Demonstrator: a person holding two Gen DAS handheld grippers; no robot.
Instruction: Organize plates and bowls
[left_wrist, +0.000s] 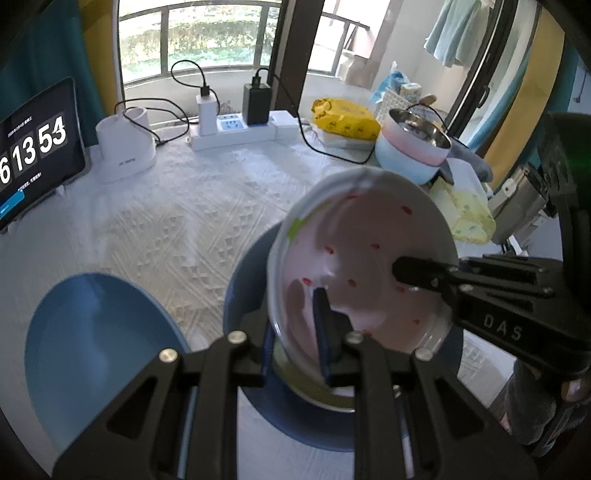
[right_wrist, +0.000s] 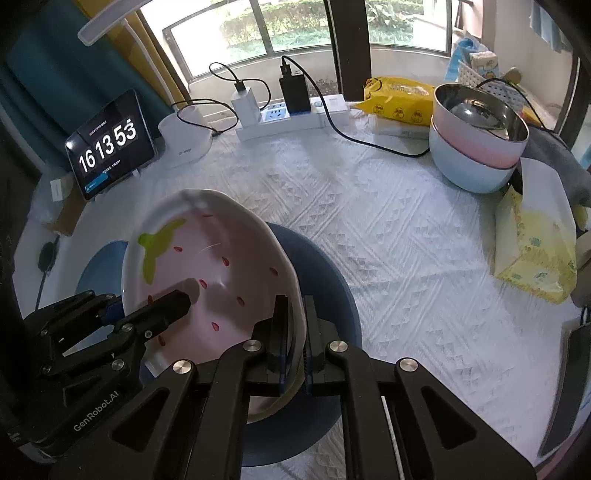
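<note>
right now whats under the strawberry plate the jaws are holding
A dark blue plate sits directly below the tilted strawberry plate, on the white tablecloth. Its centre is covered, so whether the two touch can't be seen. A lighter blue plate lies beside it.

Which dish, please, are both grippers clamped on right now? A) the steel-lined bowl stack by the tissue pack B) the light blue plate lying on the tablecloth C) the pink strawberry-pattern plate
C: the left gripper and right gripper each pinch the rim of the pink strawberry-pattern plate, tilted above a dark blue plate.
</note>
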